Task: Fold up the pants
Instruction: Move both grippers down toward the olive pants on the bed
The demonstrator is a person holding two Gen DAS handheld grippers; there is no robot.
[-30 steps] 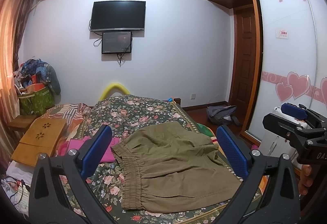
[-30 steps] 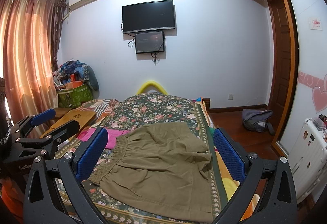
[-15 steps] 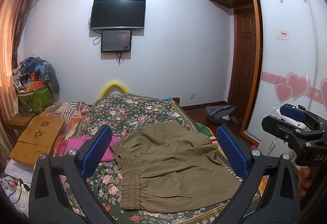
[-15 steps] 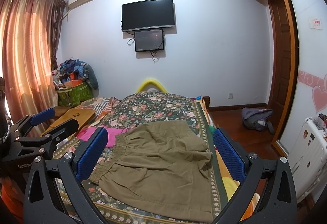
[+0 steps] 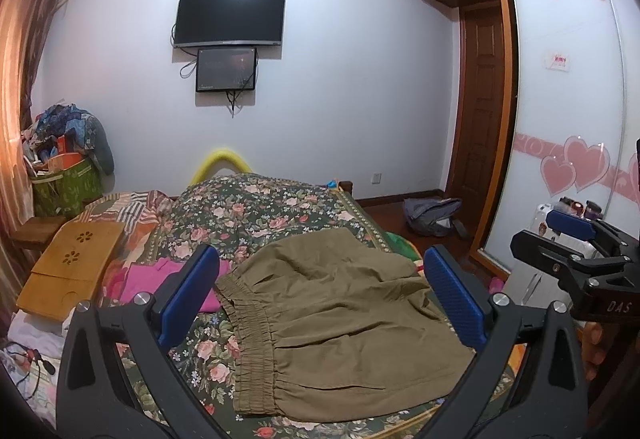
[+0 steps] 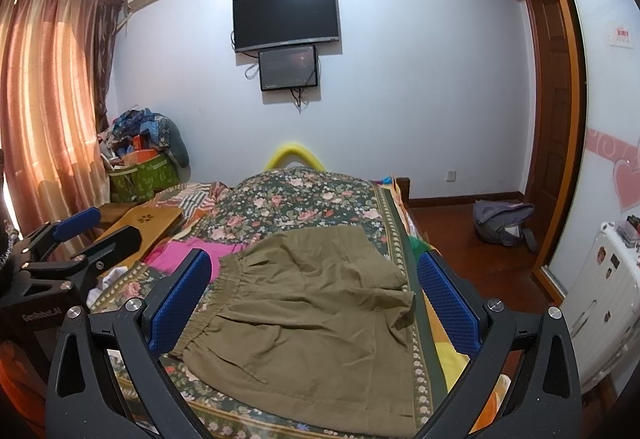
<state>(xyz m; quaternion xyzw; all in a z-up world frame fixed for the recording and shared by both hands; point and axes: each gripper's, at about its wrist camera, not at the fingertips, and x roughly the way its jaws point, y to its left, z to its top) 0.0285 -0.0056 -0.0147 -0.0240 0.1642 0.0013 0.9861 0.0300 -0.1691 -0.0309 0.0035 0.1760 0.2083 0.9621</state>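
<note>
Olive-green pants (image 5: 340, 323) lie flat and wrinkled on the floral bedspread (image 5: 260, 211), elastic waistband to the left. They also show in the right wrist view (image 6: 316, 323). My left gripper (image 5: 320, 295) is open and empty, held above the pants and apart from them. My right gripper (image 6: 316, 291) is open and empty, also above the pants. The right gripper shows at the right edge of the left wrist view (image 5: 576, 239), and the left gripper at the left edge of the right wrist view (image 6: 76, 235).
A pink garment (image 5: 160, 281) lies left of the waistband. A wooden lap tray (image 5: 72, 263) sits at the bed's left. A grey backpack (image 6: 502, 221) lies on the floor by the door. A white radiator (image 6: 604, 303) stands at right.
Both grippers have shifted slightly forward and tilted a little; the room's view drifts down. The pants have not moved and both grippers stay open.
</note>
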